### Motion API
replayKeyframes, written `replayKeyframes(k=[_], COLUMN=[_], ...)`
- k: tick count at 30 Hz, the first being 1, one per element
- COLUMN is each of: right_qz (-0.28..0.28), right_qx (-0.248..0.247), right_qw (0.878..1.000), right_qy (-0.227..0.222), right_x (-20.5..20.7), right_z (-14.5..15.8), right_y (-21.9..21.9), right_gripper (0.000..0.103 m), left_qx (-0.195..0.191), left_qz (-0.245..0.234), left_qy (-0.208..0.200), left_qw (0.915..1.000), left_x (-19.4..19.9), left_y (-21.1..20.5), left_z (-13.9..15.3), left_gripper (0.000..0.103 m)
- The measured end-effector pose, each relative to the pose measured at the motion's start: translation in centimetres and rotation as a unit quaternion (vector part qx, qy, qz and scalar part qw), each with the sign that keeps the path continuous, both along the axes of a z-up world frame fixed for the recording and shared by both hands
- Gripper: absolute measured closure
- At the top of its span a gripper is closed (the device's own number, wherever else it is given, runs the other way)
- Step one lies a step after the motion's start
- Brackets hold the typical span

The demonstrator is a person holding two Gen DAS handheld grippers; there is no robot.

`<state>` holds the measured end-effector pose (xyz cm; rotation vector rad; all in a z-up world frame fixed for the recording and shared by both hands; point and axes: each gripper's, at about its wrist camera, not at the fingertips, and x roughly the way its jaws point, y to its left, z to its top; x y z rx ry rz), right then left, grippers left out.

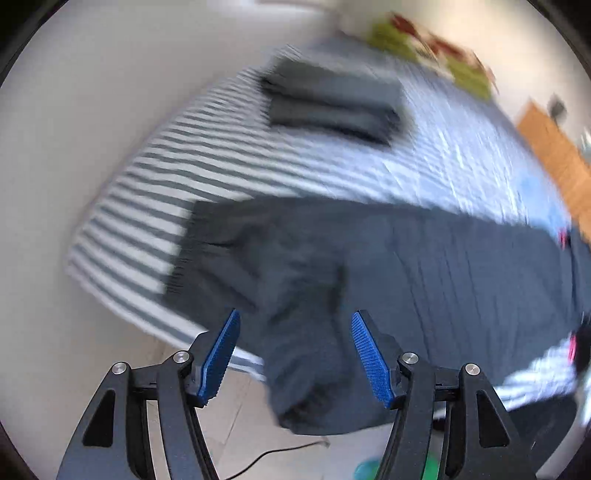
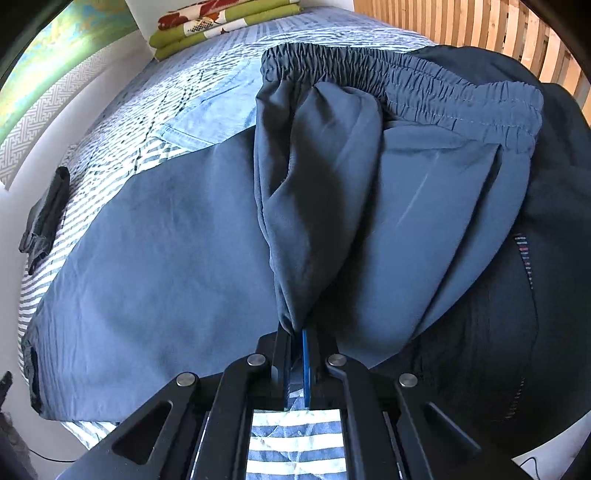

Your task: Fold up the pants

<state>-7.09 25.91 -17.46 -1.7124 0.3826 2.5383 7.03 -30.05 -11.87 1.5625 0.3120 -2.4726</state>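
Note:
Dark blue-grey pants (image 2: 166, 258) lie spread across a striped bed, the elastic waistband (image 2: 406, 85) at the far end. My right gripper (image 2: 300, 334) is shut on a bunched fold of the pants fabric near the crotch and lifts it slightly. In the blurred left wrist view the pants (image 1: 406, 266) stretch across the bed, with one leg end (image 1: 314, 398) hanging over the near edge. My left gripper (image 1: 295, 325) hovers open above that leg; its blue pads (image 1: 221, 354) hold nothing.
A folded dark garment (image 1: 332, 99) lies further up the striped bedspread (image 1: 155, 177). Green and red folded linen (image 2: 221, 26) sits at the bed's head. A slatted wooden frame (image 2: 480, 26) runs along the right. A dark cloth (image 2: 48, 210) lies at the left edge. A cable (image 1: 266, 458) lies on the floor.

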Motion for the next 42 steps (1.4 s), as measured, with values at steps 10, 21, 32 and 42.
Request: replayKeyframes(k=[10,21,32,42], right_qz=[-0.004,0.013,0.000,0.003], right_qx=[-0.016,-0.013,-0.030,-0.017], right_qw=[1.000,1.000,1.000,0.995], right_qy=[-0.001,-0.004,0.010,0.097], right_x=[-0.1,-1.0,-0.5,-0.6], right_z=[-0.1,-0.1,0.4,4.9], right_y=[0.3,-0.9,0.3,0.2], right_gripper=[0.099,0.099,0.099,0.099], left_qx=[0.022,0.048,0.008,-0.035], left_qz=[0.017,0.072,0.096,0.071], left_qy=[-0.065,-0.035,-0.036,0.006], left_qw=[0.9975,0.9957,0.9947,0.9968], left_x=[-0.9,1.5,-0.3,-4.3], left_y=[-3.0,-6.9,-8.6,-9.2], left_z=[-6.1,-4.7,-3.7,1.2], left_gripper=[0.072,0.031,0.094,0.094])
